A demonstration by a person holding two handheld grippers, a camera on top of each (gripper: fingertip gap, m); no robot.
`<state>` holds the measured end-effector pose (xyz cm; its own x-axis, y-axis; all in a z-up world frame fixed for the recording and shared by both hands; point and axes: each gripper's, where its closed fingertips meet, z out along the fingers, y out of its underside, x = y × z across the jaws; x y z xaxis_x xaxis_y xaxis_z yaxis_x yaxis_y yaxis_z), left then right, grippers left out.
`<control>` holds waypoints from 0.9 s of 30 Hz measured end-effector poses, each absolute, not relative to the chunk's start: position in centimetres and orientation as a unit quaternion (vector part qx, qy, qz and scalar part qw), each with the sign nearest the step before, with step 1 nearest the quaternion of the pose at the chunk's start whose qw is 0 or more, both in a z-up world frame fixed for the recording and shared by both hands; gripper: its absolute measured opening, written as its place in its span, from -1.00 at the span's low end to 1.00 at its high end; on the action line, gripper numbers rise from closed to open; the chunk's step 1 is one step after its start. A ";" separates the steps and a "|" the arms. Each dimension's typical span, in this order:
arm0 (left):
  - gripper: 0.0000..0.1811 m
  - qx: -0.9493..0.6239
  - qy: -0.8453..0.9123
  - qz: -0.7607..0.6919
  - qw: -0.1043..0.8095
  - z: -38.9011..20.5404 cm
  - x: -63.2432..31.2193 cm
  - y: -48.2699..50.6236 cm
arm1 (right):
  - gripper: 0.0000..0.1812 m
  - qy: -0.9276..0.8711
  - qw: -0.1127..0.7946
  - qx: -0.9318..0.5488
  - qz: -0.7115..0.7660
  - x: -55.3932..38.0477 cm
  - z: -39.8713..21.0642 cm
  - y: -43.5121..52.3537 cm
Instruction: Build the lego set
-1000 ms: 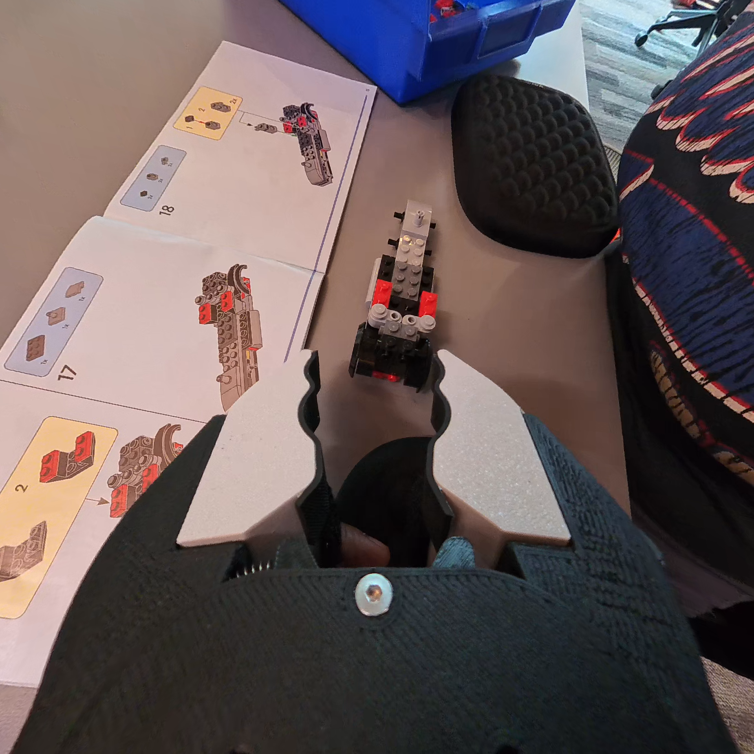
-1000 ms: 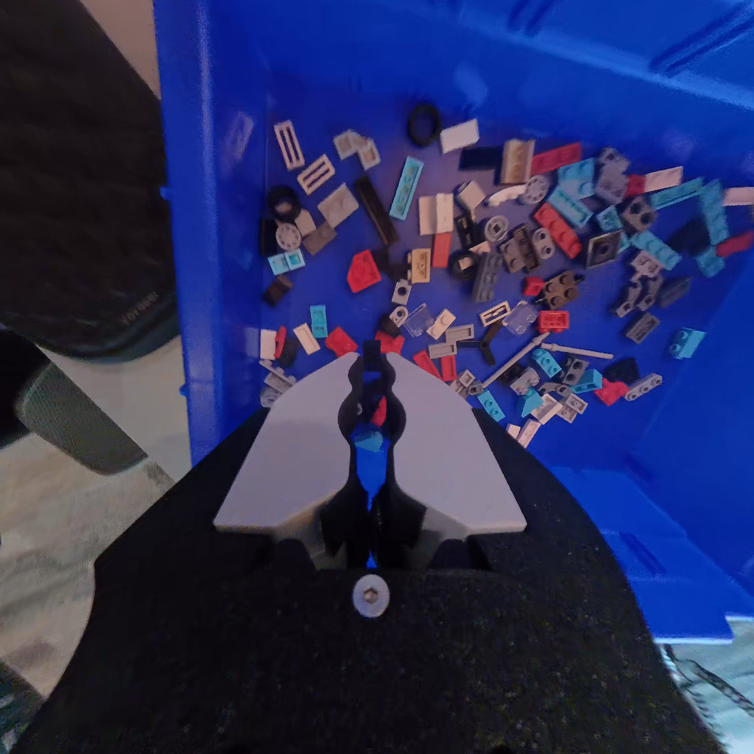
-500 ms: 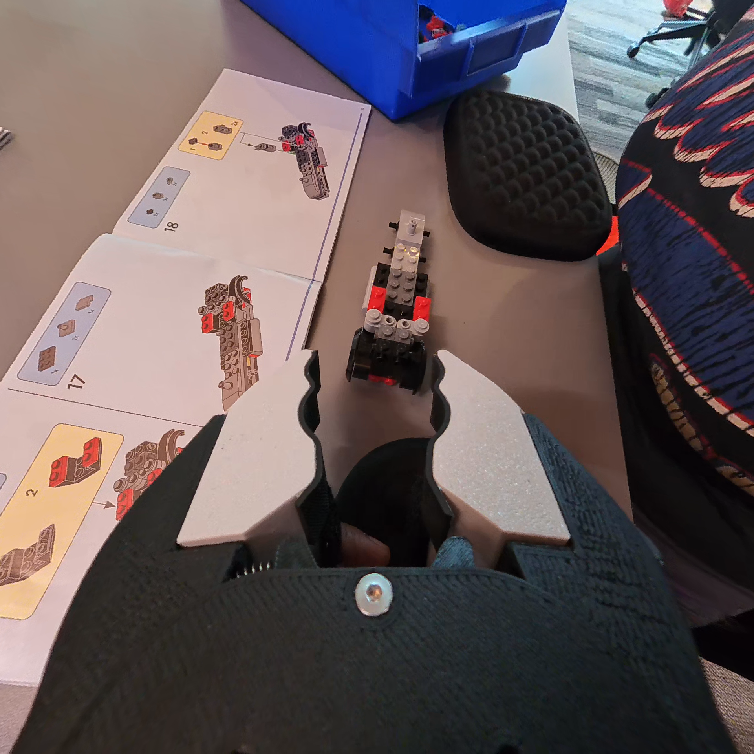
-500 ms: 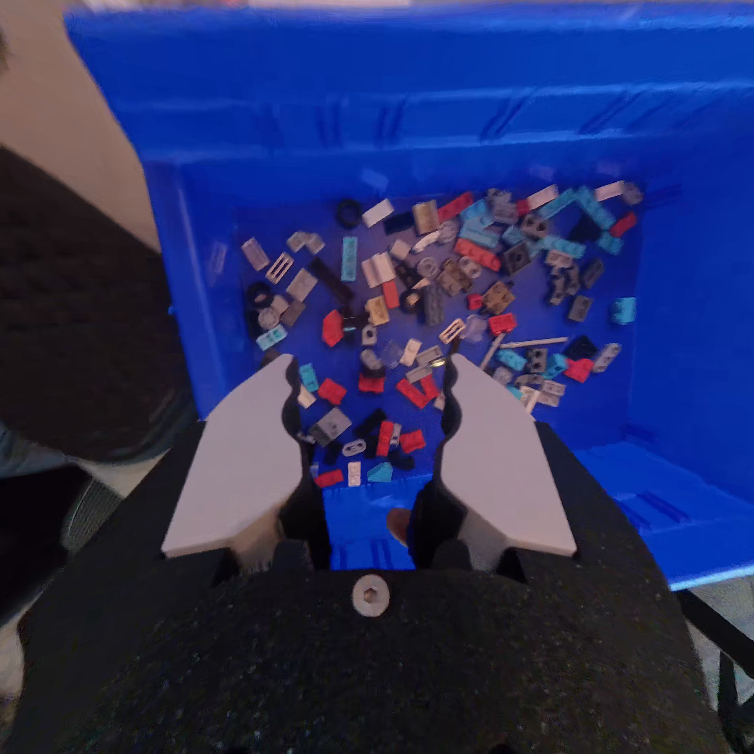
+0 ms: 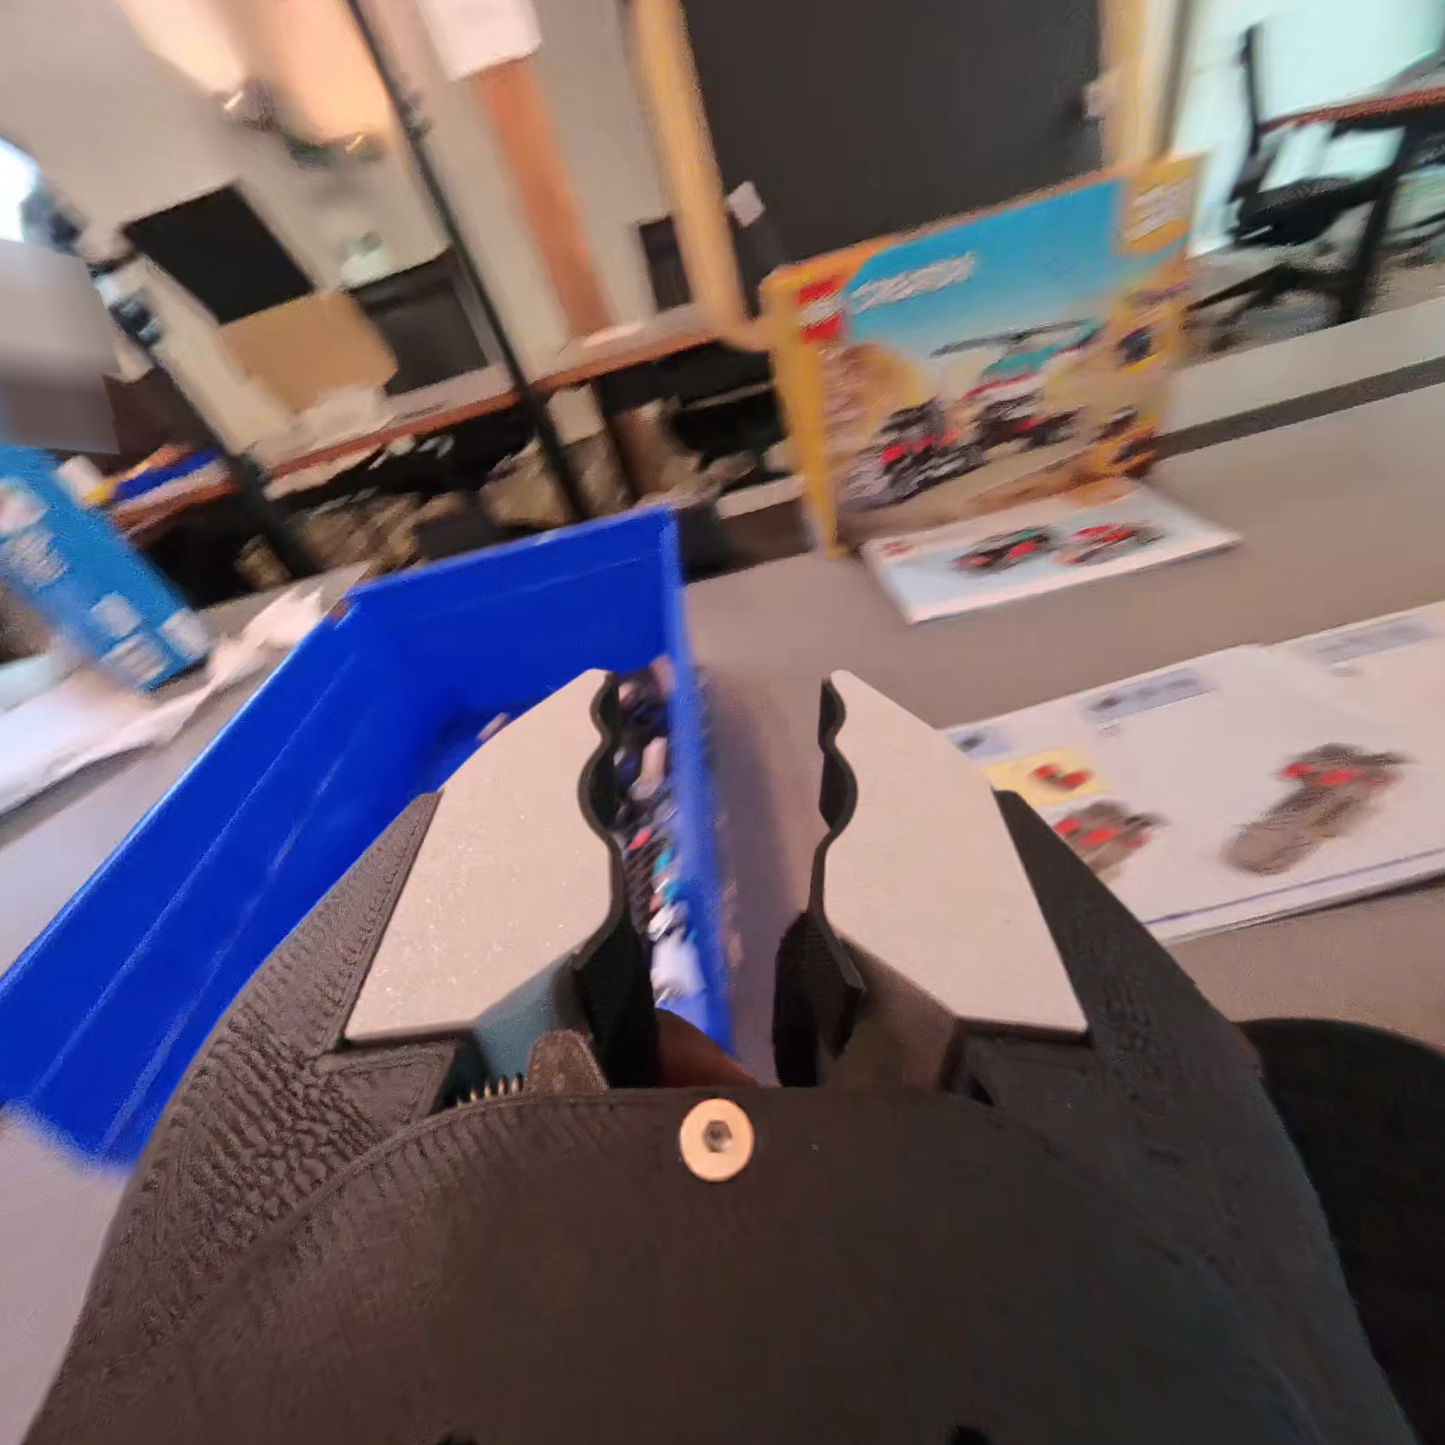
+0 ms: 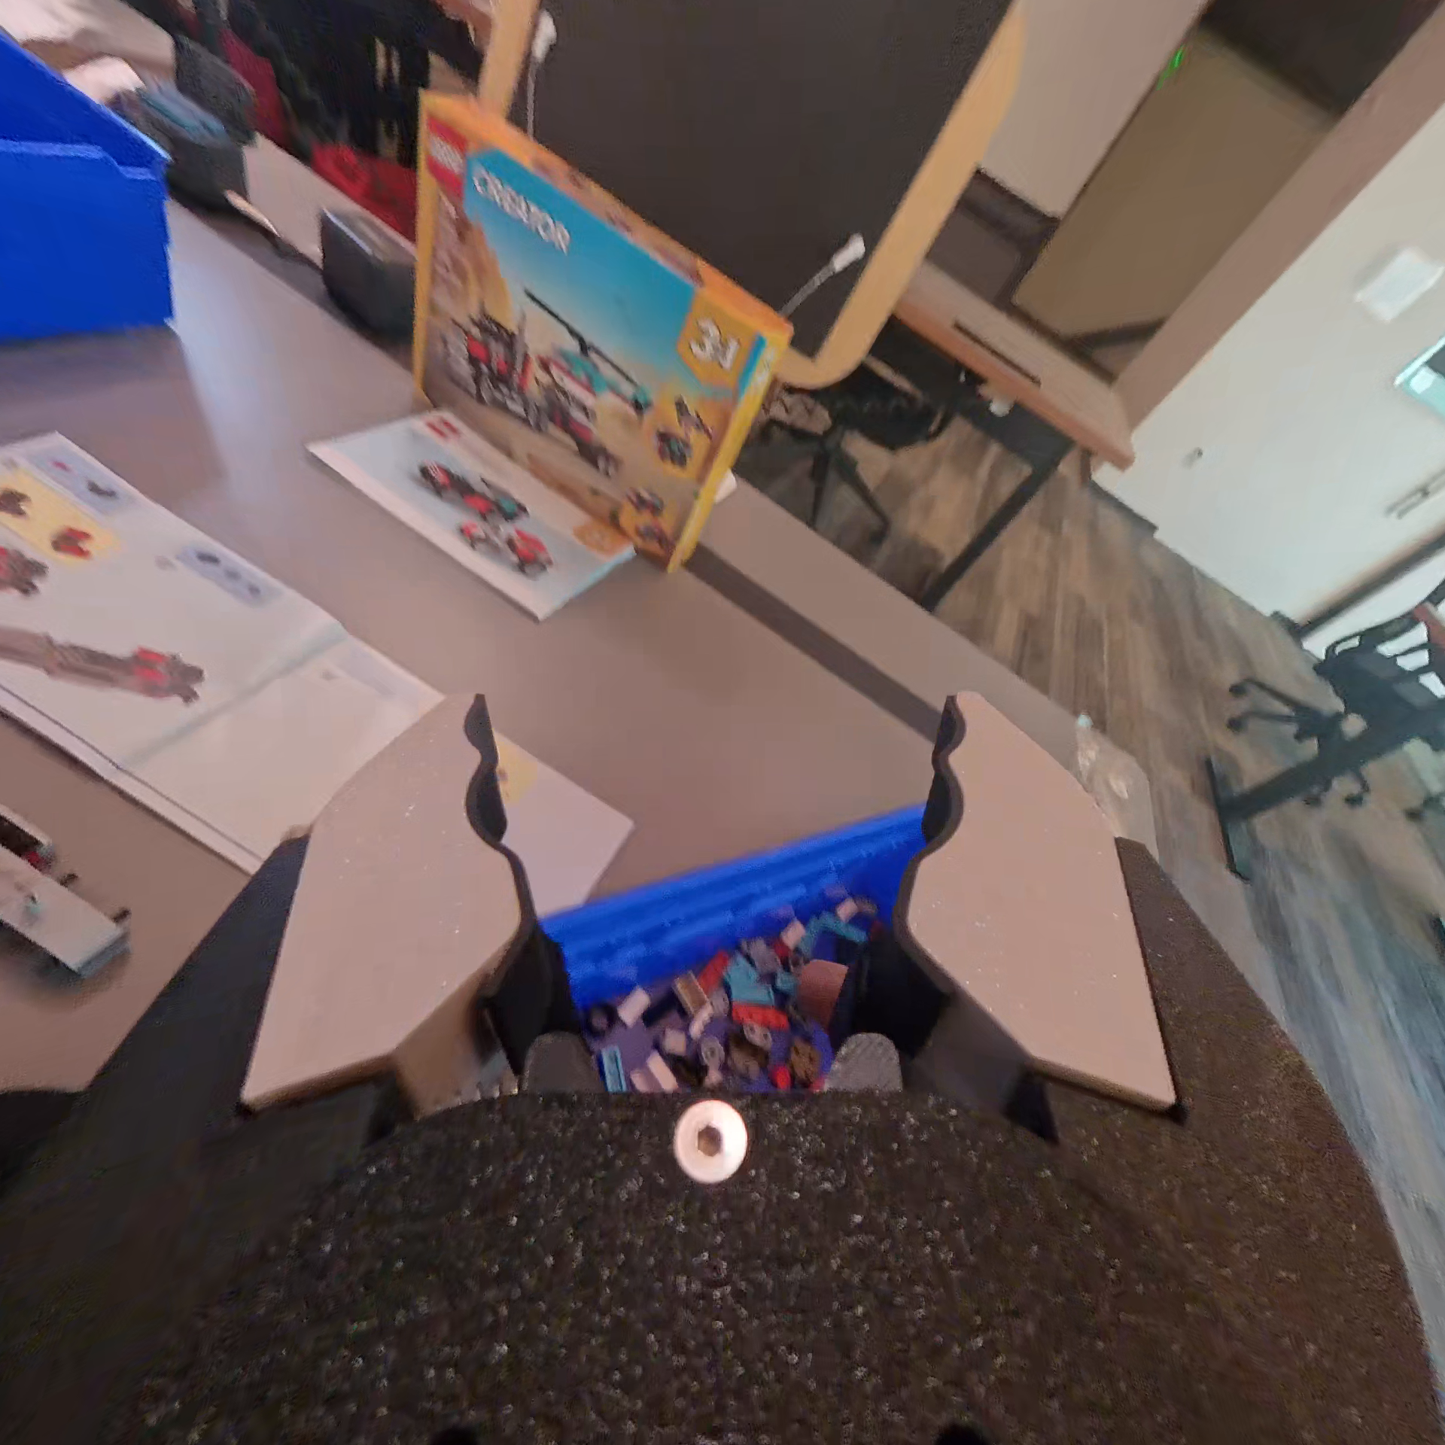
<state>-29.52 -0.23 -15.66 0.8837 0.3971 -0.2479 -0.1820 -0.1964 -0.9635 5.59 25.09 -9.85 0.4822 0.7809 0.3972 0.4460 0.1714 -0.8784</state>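
My left gripper (image 5: pixel 715 696) is open and empty; its view is blurred. It hangs over the right wall of the blue bin (image 5: pixel 438 625), which holds several loose bricks (image 5: pixel 649 782). My right gripper (image 6: pixel 711 711) is wide open and empty, raised above the same bin (image 6: pixel 743 883), whose loose bricks (image 6: pixel 727 1009) show low between its fingers. The open instruction booklet (image 6: pixel 156 625) lies on the grey table, also in the left wrist view (image 5: pixel 1212 782). One end of the partly built model (image 6: pixel 47 899) shows at the left edge of the right wrist view.
The set's box (image 6: pixel 594 328) stands upright at the far table edge, with a closed booklet (image 6: pixel 469 500) lying in front of it. A second blue bin (image 6: pixel 70 234) and a black object (image 6: pixel 360 266) sit far left. Past the table edge are a wood floor and office chairs (image 6: pixel 1368 704). My right gripper is the nearer one to the partly built model (image 6: pixel 47 899): about 20 centimetres, against 30 centimetres.
Both views have swung up from looking down to looking across the table. The left gripper left the model and is now at the bin. The right gripper opened and lifted out of the bin, empty.
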 end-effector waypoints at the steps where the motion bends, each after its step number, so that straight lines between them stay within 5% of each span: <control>1: -0.47 -0.746 -0.102 0.243 0.611 -16.7 -31.1 -1.4 | 0.17 -0.490 0.594 -0.620 0.149 4.7 -9.5 24.8; 6: -0.62 -0.828 -0.150 0.088 0.533 -23.4 -30.6 -2.1 | 0.14 -0.510 0.593 -0.595 0.185 0.2 -9.0 23.8; 13: -0.73 -0.809 -0.015 -0.097 0.579 -21.1 -24.1 -0.9 | 0.06 -0.531 0.581 -0.559 0.261 -5.8 -9.2 22.1; 19: -0.70 -0.788 -0.035 0.013 0.615 -17.1 -28.7 -3.9 | -0.07 -0.542 0.584 -0.514 0.317 -8.9 -9.4 20.9; 27: -0.69 -0.874 0.203 0.067 0.437 -17.6 -30.5 -4.0 | -0.18 -0.565 0.548 -0.509 0.348 -10.2 -11.3 20.4</control>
